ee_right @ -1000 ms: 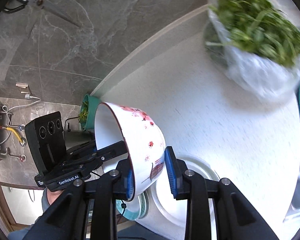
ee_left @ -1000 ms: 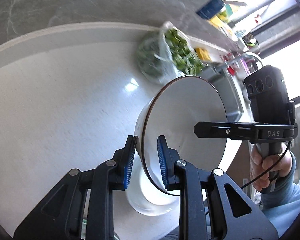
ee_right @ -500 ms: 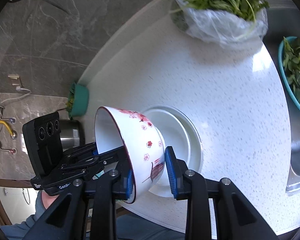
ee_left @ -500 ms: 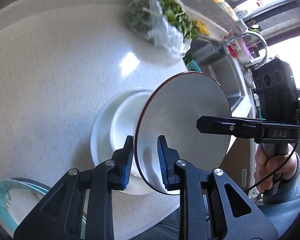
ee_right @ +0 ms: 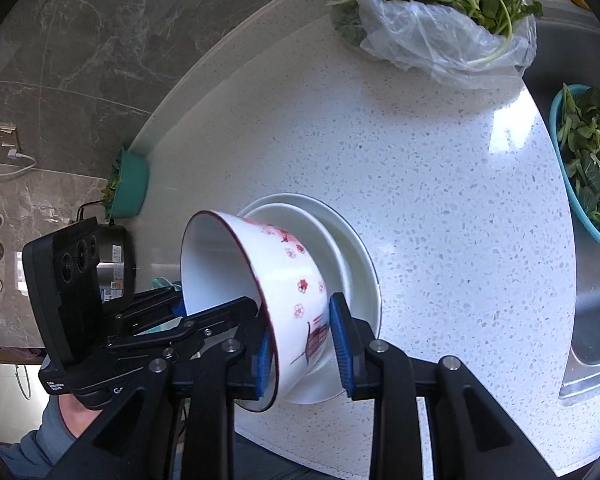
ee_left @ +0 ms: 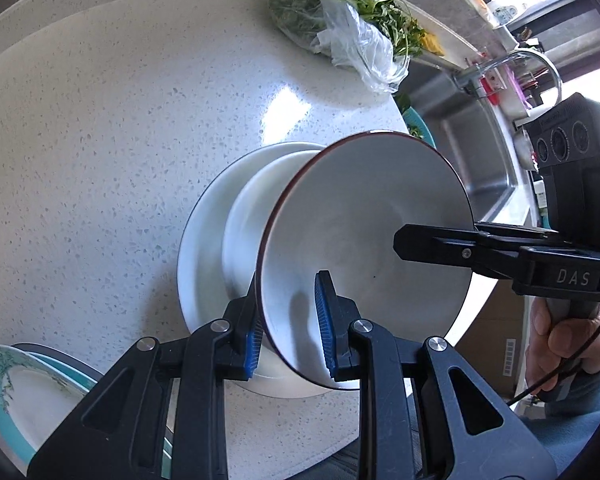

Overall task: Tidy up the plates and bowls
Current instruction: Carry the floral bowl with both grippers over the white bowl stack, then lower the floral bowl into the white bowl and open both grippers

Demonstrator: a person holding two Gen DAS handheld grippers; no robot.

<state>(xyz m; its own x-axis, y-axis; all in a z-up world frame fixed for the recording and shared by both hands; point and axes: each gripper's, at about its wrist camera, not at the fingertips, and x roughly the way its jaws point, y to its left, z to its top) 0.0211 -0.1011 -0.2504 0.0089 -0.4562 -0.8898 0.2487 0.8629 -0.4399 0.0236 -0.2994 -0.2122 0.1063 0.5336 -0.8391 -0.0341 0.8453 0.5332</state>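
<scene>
A white bowl (ee_left: 364,240) with a dark red rim and red flowers on its outside (ee_right: 296,268) hangs tilted on its side, held from two sides. My left gripper (ee_left: 288,332) is shut on its near rim, one pad inside, one outside. My right gripper (ee_right: 302,350) is shut on the opposite wall, and one of its fingers (ee_left: 440,246) reaches into the bowl from the right in the left wrist view. Just under the bowl a white plate (ee_left: 198,248) carries a shallow white dish (ee_right: 320,228) on the speckled counter; the bowl hides their near part.
A plastic bag of greens (ee_right: 440,12) lies at the back of the counter (ee_right: 440,184). A teal basket of leaves (ee_right: 584,160) sits by the steel sink (ee_left: 472,152). Teal-rimmed plates (ee_left: 16,396) lie at the near left edge. A green tub (ee_right: 130,188) stands far left.
Both grippers carried the bowl down and forward, so it now hangs close over the white plate and dish. The teal-rimmed plates came into the left wrist view.
</scene>
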